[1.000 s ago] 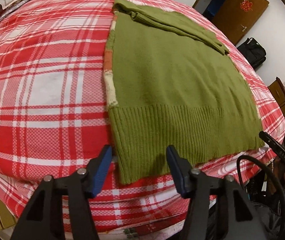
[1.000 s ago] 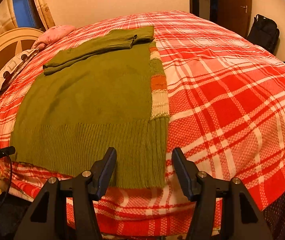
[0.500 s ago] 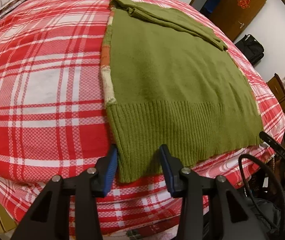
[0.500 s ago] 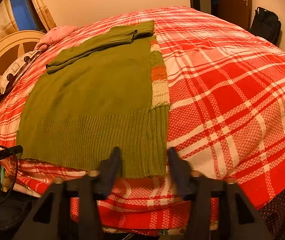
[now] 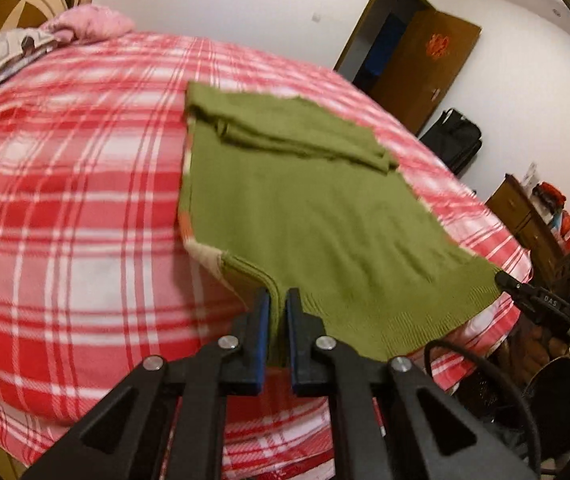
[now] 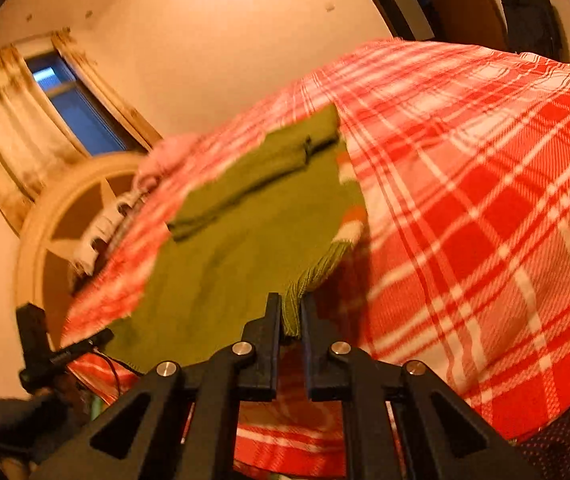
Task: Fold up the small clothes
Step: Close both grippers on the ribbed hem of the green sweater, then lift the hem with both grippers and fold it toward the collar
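Observation:
A green knit sweater (image 5: 305, 208) lies on the red plaid bed (image 5: 65, 208), its sleeves folded across the far end and a striped orange-and-cream edge showing at one side. My left gripper (image 5: 278, 300) is shut on the ribbed hem at its left corner, and the cloth rises off the bed there. In the right wrist view the same sweater (image 6: 237, 248) spreads away from me, and my right gripper (image 6: 291, 306) is shut on the hem's right corner, which is bunched between the pads and lifted.
A pink pillow (image 5: 89, 26) and a patterned cushion (image 5: 1, 54) lie by the round headboard (image 6: 57, 232). A brown door (image 5: 425, 68) and black bag (image 5: 453, 140) stand beyond the bed. Cables and a black device (image 5: 533, 300) sit near the front right edge.
Both grippers closed from wide open onto the sweater's hem corners. Both then rose and tilted up, lifting the hem off the bed; the right one also rolled.

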`<state>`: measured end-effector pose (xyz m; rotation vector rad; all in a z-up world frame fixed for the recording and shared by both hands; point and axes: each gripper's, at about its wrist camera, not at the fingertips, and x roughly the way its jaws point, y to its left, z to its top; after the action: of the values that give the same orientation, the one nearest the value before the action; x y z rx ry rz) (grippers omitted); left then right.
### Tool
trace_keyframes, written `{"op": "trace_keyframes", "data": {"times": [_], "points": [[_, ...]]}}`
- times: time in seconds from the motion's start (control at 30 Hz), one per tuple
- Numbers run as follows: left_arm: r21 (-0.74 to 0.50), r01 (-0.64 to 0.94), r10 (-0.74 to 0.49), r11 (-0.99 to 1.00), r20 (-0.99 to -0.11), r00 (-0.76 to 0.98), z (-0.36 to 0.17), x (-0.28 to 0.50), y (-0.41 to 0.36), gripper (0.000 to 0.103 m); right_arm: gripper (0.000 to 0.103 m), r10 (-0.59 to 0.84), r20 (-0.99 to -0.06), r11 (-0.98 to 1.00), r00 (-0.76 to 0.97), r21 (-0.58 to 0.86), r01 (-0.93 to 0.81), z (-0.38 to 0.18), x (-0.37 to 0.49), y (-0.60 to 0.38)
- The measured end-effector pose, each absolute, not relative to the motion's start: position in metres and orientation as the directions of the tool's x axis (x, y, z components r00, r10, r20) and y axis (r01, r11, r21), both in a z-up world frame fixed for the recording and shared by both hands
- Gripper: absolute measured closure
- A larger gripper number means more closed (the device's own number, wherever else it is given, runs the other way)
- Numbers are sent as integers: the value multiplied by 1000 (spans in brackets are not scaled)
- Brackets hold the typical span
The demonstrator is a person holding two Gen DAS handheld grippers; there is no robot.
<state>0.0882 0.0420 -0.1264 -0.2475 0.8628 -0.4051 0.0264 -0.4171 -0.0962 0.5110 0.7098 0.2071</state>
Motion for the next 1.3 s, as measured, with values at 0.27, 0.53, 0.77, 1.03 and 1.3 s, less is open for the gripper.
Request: {"op": "trace_keyframes", "data": {"times": [0.27,0.53,0.77,1.03,1.3], "points": [[-406,255,-470,878,-625,623,-105,109,52,95,95,331,-522,856,786,517,-16,-69,46,-418],[-422,255,-473,870,-564,677,-80,151,58,97,95,299,-484,867,822,498,-21,-36,87,-420],[-433,241,-465,869,-545,697,-70,191,65,101,95,287,-480,877,829,480,-26,-20,130,-419],[-424,223,-453,878,-582,676,-83,223,66,102,98,288,-507,886,812,462,-26,-20,178,-413],[-363,310,-476,879,-704,527,-136,209,61,98,98,261,-598,907,758,422,21,-58,203,-418]]}}
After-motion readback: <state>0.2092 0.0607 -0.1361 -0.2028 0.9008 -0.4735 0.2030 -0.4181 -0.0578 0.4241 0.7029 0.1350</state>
